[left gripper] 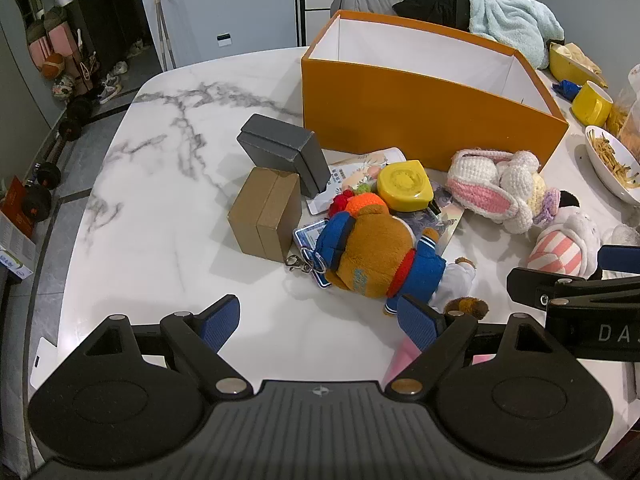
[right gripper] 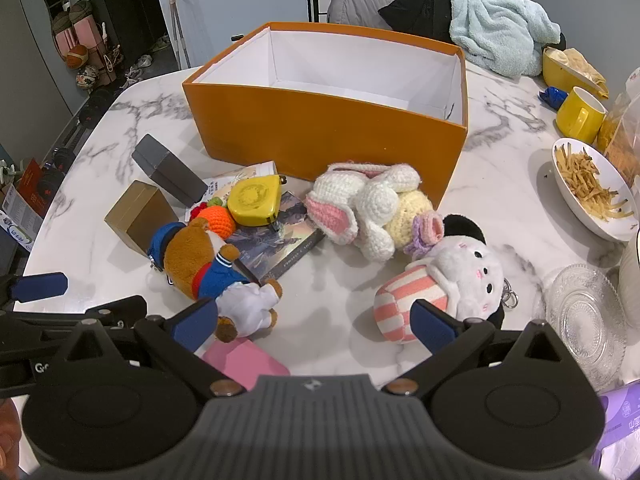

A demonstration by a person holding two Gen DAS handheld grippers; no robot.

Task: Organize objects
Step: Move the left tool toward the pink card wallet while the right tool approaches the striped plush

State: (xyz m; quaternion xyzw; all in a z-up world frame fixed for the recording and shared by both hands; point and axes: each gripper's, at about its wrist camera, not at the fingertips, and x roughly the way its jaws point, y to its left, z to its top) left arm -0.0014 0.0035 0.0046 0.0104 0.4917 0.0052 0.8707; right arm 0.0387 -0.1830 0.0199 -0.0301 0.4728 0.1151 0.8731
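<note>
An open orange box (left gripper: 420,120) (right gripper: 328,128) with a white, empty inside stands on the marble table. In front of it lie a brown bear plush in blue (left gripper: 376,252) (right gripper: 200,264), a yellow round case (left gripper: 404,186) (right gripper: 254,200), a crocheted white rabbit (left gripper: 492,184) (right gripper: 368,208), a pink-striped grey plush (left gripper: 564,244) (right gripper: 440,284), a brown box (left gripper: 264,212) (right gripper: 138,212) and a grey box (left gripper: 284,152) (right gripper: 168,172). My left gripper (left gripper: 320,324) is open and empty, near the bear. My right gripper (right gripper: 316,324) is open and empty, between bear and striped plush.
A bowl of fries (right gripper: 592,192), a yellow mug (right gripper: 580,116), a yellow pot (right gripper: 568,68) and a glass dish (right gripper: 584,320) stand at the right. A pink item (right gripper: 244,360) lies under the right gripper. A book (right gripper: 276,240) lies under the toys. A chair with clothes (right gripper: 440,4) stands behind.
</note>
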